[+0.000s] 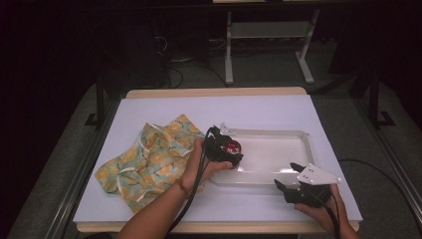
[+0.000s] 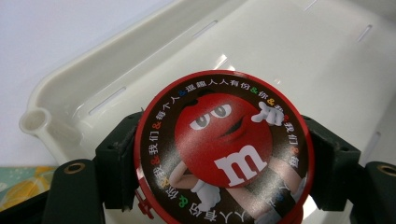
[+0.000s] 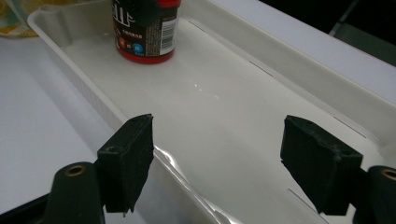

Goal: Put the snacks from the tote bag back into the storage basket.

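Nearest the camera in the high view, your left forearm rises from the bottom centre and angles up to the right, the hand wrapped around the left gripper (image 1: 230, 153) at mid-frame. Its jaws are closed against the sides of a round red candy tin (image 2: 223, 148), lid up, with a red cartoon figure on it. You hold the tin over the left end of the white tray (image 1: 303, 137); in the right gripper view its base sits at or just above the tray floor at the top of the frame, and I cannot tell which. Left of your hand, the yellow-and-green patterned cloth (image 1: 144, 164) lies crumpled on the white table (image 1: 164, 107). At the lower right, your right hand cups the right gripper (image 1: 288, 178), its jaws spread wide, empty, straddling the tray's near rim.
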Action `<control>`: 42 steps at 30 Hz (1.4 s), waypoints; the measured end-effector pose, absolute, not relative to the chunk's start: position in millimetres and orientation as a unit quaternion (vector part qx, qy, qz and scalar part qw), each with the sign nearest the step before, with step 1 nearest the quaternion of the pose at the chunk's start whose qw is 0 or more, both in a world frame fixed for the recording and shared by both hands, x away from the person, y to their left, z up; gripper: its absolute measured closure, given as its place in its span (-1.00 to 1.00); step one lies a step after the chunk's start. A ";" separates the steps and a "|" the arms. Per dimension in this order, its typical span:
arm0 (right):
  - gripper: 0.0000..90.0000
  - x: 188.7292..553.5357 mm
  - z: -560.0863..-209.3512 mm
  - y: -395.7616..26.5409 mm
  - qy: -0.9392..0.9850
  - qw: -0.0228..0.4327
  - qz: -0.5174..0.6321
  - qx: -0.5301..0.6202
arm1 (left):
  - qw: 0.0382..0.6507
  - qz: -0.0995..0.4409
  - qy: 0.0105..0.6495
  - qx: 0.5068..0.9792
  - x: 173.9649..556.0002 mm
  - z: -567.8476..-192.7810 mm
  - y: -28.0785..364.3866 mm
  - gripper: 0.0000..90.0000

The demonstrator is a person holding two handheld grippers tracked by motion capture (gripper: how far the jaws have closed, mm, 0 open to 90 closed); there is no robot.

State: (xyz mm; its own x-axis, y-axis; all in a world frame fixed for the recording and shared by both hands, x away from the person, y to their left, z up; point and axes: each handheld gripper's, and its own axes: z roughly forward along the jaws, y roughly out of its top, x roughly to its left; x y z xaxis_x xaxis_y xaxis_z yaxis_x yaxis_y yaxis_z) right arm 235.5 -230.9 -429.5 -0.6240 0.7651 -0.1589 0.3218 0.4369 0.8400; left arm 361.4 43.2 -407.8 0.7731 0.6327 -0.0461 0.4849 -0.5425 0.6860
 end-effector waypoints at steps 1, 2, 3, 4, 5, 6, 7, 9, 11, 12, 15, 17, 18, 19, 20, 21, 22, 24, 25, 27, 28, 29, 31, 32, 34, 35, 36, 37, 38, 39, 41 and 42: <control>-0.45 235.5 -429.5 -230.9 0.803 0.271 0.409 0.338 | 0.355 0.105 0.321 0.872 361.7 -408.0 43.6 -0.44; -0.44 235.5 -429.5 -230.9 0.804 0.271 0.408 0.337 | 0.356 0.105 0.323 0.870 361.7 -408.2 43.6 -0.44; -0.45 235.5 -429.5 -230.9 0.804 0.271 0.408 0.337 | 0.355 0.106 0.324 0.870 361.8 -408.2 43.6 -0.44; -0.45 235.5 -429.5 -230.9 0.804 0.271 0.408 0.337 | 0.355 0.107 0.324 0.870 361.7 -408.4 43.6 -0.44; -0.45 235.5 -429.5 -230.9 0.804 0.271 0.408 0.337 | 0.354 0.109 0.324 0.871 361.7 -408.5 43.7 -0.44; -0.45 235.5 -429.4 -230.9 0.803 0.271 0.409 0.338 | 0.353 0.110 0.324 0.871 361.6 -408.4 43.9 -0.44; -0.45 235.5 -429.4 -230.9 0.803 0.271 0.409 0.338 | 0.353 0.110 0.323 0.871 361.4 -408.5 44.1 -0.44; -0.45 235.4 -429.3 -230.9 0.803 0.271 0.409 0.338 | 0.354 0.110 0.323 0.871 361.4 -408.8 44.7 -0.44; -0.45 235.4 -429.4 -230.9 0.803 0.271 0.409 0.338 | 0.353 0.110 0.322 0.872 361.0 -408.9 45.1 -0.44; -0.45 235.5 -429.5 -231.0 0.804 0.271 0.408 0.337 | 0.354 0.109 0.323 0.871 360.9 -408.9 45.5 -0.44; -0.45 235.4 -429.5 -230.9 0.805 0.271 0.408 0.336 | 0.356 0.108 0.323 0.871 361.0 -409.4 47.0 -0.45; -0.45 235.4 -429.6 -230.9 0.805 0.271 0.407 0.336 | 0.358 0.105 0.323 0.870 361.5 -409.9 48.5 -0.45; -0.45 235.6 -429.7 -231.0 0.805 0.271 0.407 0.337 | 0.358 0.103 0.323 0.870 361.8 -410.0 49.1 -0.45; -0.45 235.6 -429.7 -231.0 0.805 0.271 0.407 0.337 | 0.358 0.103 0.322 0.870 361.9 -410.0 49.4 -0.45; -0.45 235.6 -429.7 -231.0 0.805 0.271 0.407 0.336 | 0.358 0.103 0.323 0.870 361.8 -410.1 49.4 -0.45; -0.45 235.6 -429.7 -230.9 0.805 0.271 0.407 0.336 | 0.358 0.104 0.323 0.870 361.5 -410.1 49.0 -0.45; -0.45 235.4 -429.6 -230.6 0.805 0.271 0.407 0.335 | 0.357 0.104 0.324 0.870 361.2 -410.2 48.4 -0.46; -0.45 235.5 -429.7 -230.6 0.805 0.271 0.407 0.335 | 0.358 0.105 0.325 0.869 360.9 -410.3 47.8 -0.46; -0.45 235.5 -429.7 -230.6 0.805 0.271 0.407 0.335 | 0.358 0.105 0.325 0.869 360.9 -410.2 47.7 -0.46; -0.45 235.5 -429.8 -230.8 0.806 0.271 0.406 0.335 | 0.359 0.108 0.327 0.867 361.1 -409.8 47.5 -0.48; -0.45 235.4 -429.7 -230.7 0.806 0.270 0.407 0.335 | 0.359 0.110 0.327 0.867 361.2 -409.4 47.5 -0.50; -0.45 235.4 -429.7 -230.6 0.806 0.270 0.407 0.335 | 0.359 0.112 0.327 0.867 361.3 -408.6 47.6 -0.52; -0.45 235.4 -429.7 -230.5 0.806 0.270 0.407 0.335 | 0.365 0.115 0.329 0.864 361.2 -407.4 47.7 -0.54; -0.45 235.3 -429.7 -230.5 0.806 0.270 0.406 0.334 | 0.364 0.116 0.328 0.864 361.0 -406.8 47.5 -0.54; -0.44 235.2 -429.6 -230.7 0.806 0.270 0.407 0.334 | 0.366 0.120 0.326 0.863 360.4 -405.4 47.0 -0.54; -0.44 235.2 -429.6 -230.7 0.806 0.270 0.407 0.334 | 0.368 0.123 0.322 0.864 360.5 -403.9 47.5 -0.54; -0.45 235.2 -429.5 -230.7 0.806 0.270 0.407 0.334 | 0.372 0.124 0.319 0.863 360.4 -402.0 48.2 -0.54; -0.45 235.2 -429.4 -230.6 0.805 0.270 0.408 0.335 | 0.376 0.124 0.321 0.861 360.3 -400.2 48.9 -0.54; -0.45 235.2 -429.4 -230.6 0.805 0.270 0.408 0.334 | 0.376 0.125 0.319 0.861 360.5 -398.4 49.5 -0.54; -0.45 235.2 -429.5 -230.4 0.806 0.269 0.408 0.335 | 0.376 0.127 0.318 0.861 360.5 -396.8 50.2 -0.55; -0.45 235.2 -429.6 -230.2 0.807 0.270 0.407 0.333 | 0.378 0.129 0.316 0.861 360.1 -394.3 51.7 -0.55; -0.45 235.1 -429.6 -230.2 0.806 0.270 0.407 0.334 | 0.379 0.129 0.316 0.860 359.9 -393.5 52.3 -0.55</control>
State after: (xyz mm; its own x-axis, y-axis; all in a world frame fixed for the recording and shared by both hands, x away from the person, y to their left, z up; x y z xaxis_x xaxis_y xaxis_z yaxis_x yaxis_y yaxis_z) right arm 235.1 -230.2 -429.6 -0.6318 0.7576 -0.1635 0.3187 0.4463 0.8362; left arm 359.9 52.3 -393.5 0.7665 0.6421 -0.0170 0.4458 -0.5127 0.7338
